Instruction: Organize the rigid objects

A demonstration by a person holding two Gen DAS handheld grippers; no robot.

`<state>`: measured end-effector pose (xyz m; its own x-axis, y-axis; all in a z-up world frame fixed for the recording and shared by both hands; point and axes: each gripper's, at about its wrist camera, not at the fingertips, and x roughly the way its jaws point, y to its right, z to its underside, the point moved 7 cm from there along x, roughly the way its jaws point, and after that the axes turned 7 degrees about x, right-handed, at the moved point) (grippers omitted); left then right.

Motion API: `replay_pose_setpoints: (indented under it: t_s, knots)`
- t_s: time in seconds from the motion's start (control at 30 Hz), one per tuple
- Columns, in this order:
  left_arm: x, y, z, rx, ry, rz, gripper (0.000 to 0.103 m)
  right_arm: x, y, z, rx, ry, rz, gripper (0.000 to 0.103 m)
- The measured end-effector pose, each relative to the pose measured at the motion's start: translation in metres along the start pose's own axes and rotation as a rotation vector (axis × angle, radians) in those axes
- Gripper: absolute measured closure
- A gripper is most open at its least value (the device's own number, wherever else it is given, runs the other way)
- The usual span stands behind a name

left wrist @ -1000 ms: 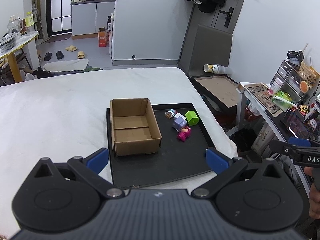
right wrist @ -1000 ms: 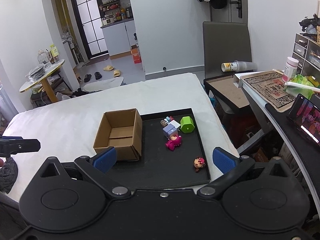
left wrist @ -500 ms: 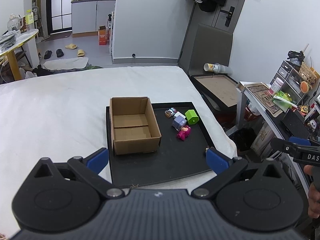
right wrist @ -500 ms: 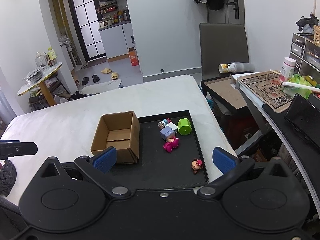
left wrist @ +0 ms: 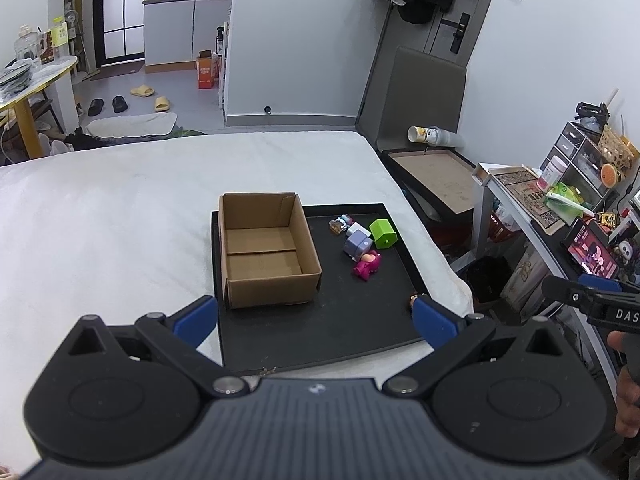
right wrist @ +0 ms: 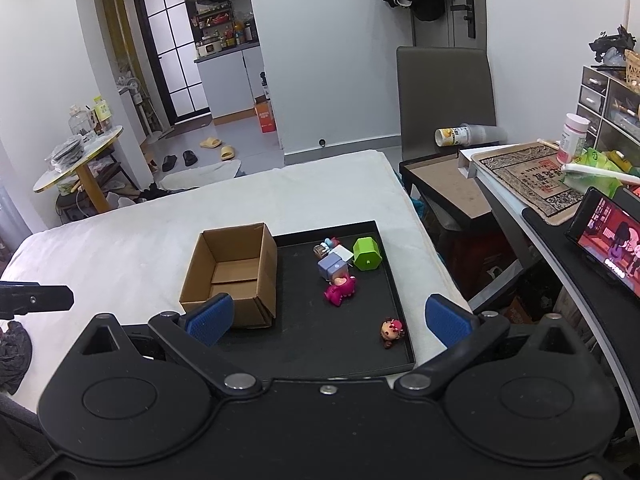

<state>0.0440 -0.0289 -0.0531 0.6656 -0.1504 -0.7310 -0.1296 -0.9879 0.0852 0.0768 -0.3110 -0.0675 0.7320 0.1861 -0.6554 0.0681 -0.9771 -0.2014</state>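
A black tray (left wrist: pixel 352 328) (right wrist: pixel 344 356) lies on a white bed. On its left side stands an empty cardboard box (left wrist: pixel 266 248) (right wrist: pixel 232 272). To the box's right lie a green block (left wrist: pixel 383 233) (right wrist: pixel 366 254), a lilac cube (left wrist: pixel 357 243) (right wrist: pixel 333 269), a pink figure (left wrist: pixel 367 264) (right wrist: pixel 340 290) and a small figure (left wrist: pixel 340 224) (right wrist: pixel 325 246). A little brown-headed doll (right wrist: pixel 392 331) sits near the tray's front right corner. My left gripper (left wrist: pixel 316 322) and right gripper (right wrist: pixel 326 320) both hover open above the tray's near edge, holding nothing.
The white bed (left wrist: pixel 100 220) stretches left and behind the tray. To the right are a dark side table (left wrist: pixel 436 176), a chair (right wrist: pixel 444 96), a tipped cup (right wrist: pixel 452 136) and a cluttered desk (right wrist: pixel 560 216) with a lit phone (right wrist: pixel 612 248). A dark cloth (right wrist: pixel 14 356) lies at the left.
Both grippers have drawn back and risen slightly, so the tray and box look a bit smaller and farther. Nothing on the tray has moved; both stay open.
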Motion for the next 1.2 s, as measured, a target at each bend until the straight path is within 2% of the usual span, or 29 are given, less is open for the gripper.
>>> replay_pose_setpoints:
  t_s: [0.1,0.27,0.83,1.1,1.2]
  knots:
    - [0.0,0.0,0.0,-0.001,0.002,0.001,0.0,0.001,0.001,0.0,0.023,-0.012,-0.026,0.0]
    - [0.001,-0.001,0.002,0.008,-0.005,-0.008,0.0,0.005,0.003,0.0,0.009,-0.005,0.0,0.0]
    - [0.01,-0.009,0.004,0.006,-0.062,-0.047,0.0,0.027,0.011,0.009,0.028,-0.035,-0.033,0.0]
    - [0.023,-0.009,-0.002,0.038,-0.114,-0.054,0.0,0.036,0.017,0.008,0.027,-0.019,-0.012,0.0]
    - [0.027,-0.011,-0.004,0.078,-0.119,-0.082,0.0,0.041,0.022,0.007,0.02,-0.017,0.002,0.0]
